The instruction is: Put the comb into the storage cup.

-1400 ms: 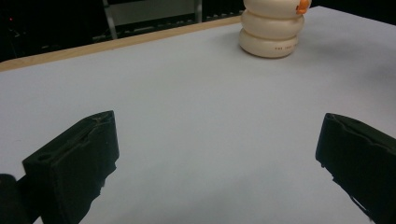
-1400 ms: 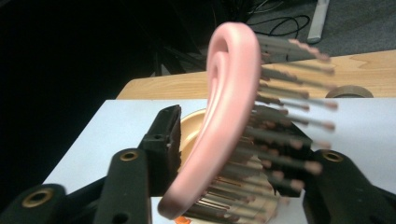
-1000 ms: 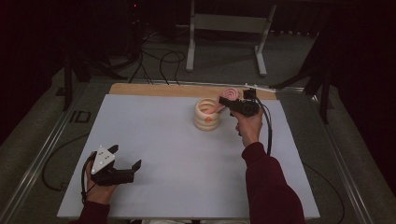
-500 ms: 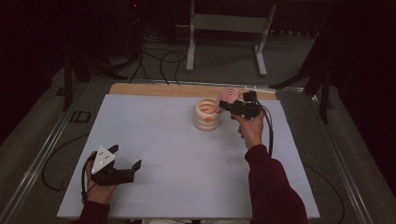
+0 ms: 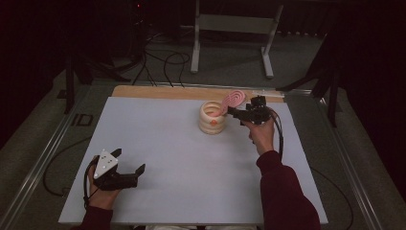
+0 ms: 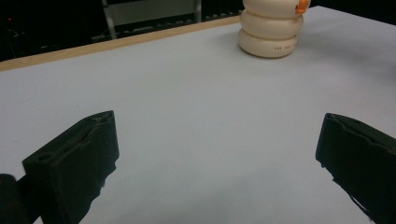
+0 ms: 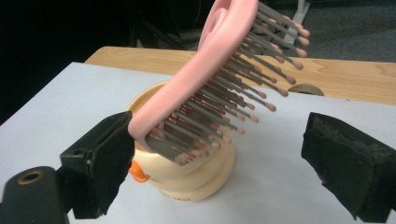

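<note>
Leaning pink bristled hairbrush [image 7: 219,70], ribbed cream holder [image 7: 196,179], right gripper [image 7: 219,158] just opened

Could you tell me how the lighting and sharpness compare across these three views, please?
High view: the table is evenly lit, the surroundings dark. Left gripper view: the cream holder reads crisp, the near jaws soft. Right gripper view: the pink brush is sharp enough to count its bristles, the background black.

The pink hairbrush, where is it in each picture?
High view: the pink hairbrush leans out of the cream holder, near the table's far edge, by the right gripper.
Left gripper view: I can't find the brush; the cream holder stands at the top.
Right gripper view: the brush slants up across the middle, bristles facing right.
Shared landmark: the cream holder.
</note>
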The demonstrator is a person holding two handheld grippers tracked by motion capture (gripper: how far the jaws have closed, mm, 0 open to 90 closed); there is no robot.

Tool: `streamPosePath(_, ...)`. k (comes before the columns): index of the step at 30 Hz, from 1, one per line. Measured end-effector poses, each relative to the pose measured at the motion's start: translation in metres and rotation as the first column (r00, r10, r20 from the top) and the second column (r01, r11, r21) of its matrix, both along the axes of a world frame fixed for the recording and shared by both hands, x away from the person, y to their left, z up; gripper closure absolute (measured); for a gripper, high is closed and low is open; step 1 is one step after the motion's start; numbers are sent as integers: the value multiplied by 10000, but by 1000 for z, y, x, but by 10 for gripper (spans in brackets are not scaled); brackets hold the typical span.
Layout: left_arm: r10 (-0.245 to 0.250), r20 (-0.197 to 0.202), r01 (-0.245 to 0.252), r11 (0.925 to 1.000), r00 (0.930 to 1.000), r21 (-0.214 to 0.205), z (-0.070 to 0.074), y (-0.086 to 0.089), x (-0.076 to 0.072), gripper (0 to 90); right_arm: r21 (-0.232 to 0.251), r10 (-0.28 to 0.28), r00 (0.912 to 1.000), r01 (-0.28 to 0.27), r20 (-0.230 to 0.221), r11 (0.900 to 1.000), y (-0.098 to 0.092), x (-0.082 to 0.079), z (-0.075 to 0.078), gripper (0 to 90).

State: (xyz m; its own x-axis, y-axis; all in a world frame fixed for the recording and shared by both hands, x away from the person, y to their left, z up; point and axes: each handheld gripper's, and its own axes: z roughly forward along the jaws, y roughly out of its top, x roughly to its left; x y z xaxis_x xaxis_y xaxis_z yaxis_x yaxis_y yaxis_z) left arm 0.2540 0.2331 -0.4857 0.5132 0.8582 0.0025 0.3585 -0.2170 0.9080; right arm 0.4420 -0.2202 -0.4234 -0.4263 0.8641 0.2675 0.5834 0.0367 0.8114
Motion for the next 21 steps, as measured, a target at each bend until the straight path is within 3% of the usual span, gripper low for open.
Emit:
streamPosePath(14,3,4,-3,10000,10000,-17,0,-1,0,0,-573,137,9996,-122,252,9983,-8,-9,-5,95)
streamPosePath(21,-2,5,2,10000,10000,-20,0,-1,0,0,-541,188,9994,-172,287,9984,-13,-12,-5,95)
